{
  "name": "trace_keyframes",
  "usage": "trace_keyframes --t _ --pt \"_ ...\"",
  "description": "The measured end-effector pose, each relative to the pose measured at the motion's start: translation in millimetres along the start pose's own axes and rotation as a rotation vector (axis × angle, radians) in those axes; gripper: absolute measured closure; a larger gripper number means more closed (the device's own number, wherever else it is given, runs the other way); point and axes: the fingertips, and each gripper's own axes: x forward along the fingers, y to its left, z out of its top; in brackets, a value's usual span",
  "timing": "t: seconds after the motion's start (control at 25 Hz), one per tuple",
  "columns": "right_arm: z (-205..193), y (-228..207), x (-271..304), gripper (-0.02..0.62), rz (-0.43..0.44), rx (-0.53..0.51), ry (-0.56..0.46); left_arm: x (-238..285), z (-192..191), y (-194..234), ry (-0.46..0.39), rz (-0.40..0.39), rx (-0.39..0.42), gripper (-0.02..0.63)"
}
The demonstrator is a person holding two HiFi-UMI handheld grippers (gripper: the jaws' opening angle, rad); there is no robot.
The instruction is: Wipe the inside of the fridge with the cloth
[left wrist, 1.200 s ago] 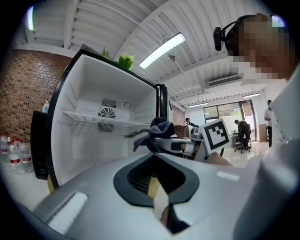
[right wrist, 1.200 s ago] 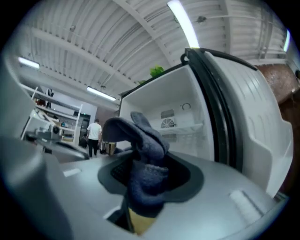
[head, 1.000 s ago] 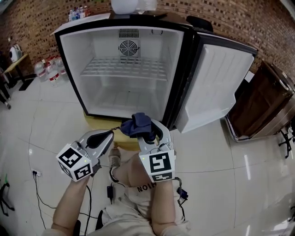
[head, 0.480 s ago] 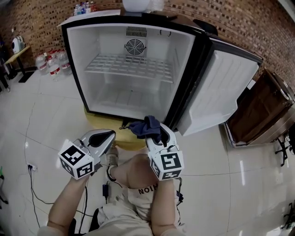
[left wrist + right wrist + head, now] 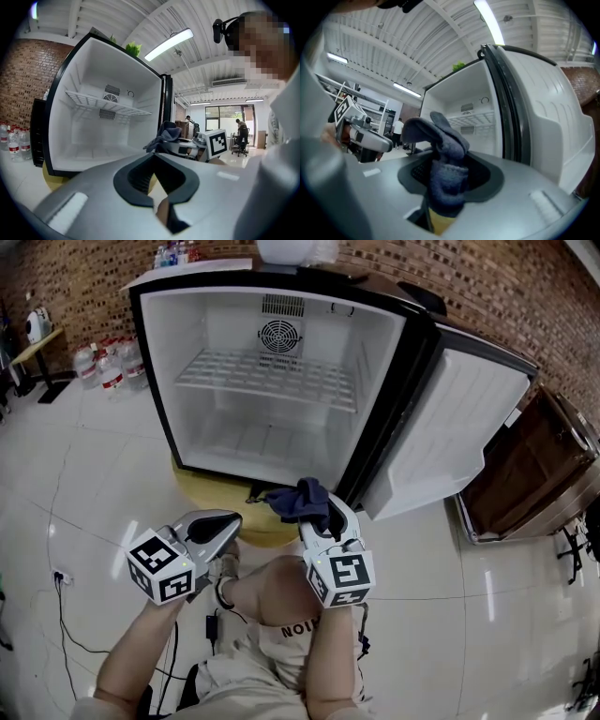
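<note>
The right gripper (image 5: 323, 514) pinches a bunched dark blue cloth (image 5: 302, 497) just outside the open mini fridge (image 5: 167, 371) at twelve o'clock. The left gripper (image 5: 225, 521), at its nine o'clock, has its jaws pressed together and holds nothing. The fridge door (image 5: 450, 427) swings toward two o'clock. The fridge stands on what may be a yellow stand (image 5: 211, 491).

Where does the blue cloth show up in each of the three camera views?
Head view: cloth lower centre, in the right gripper.
Left gripper view: cloth right of centre, beside the fridge.
Right gripper view: cloth at centre, between the jaws.
Shared landmark: the fridge's wire shelf.
</note>
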Motion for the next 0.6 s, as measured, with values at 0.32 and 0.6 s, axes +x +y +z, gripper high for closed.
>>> trace_keyframes --t 0.32,0.6 --pt "1.0 -4.1 -0.6 0.443 -0.011 0.052 -0.014 -0.7 -3.6 0.0 0.011 -0.002 -0.010 0.604" --pt "-1.9 2.1 3.5 0.443 -0.003 0.038 0.005 -1.6 -5.5 2.1 0.017 0.002 -0.013 0.604"
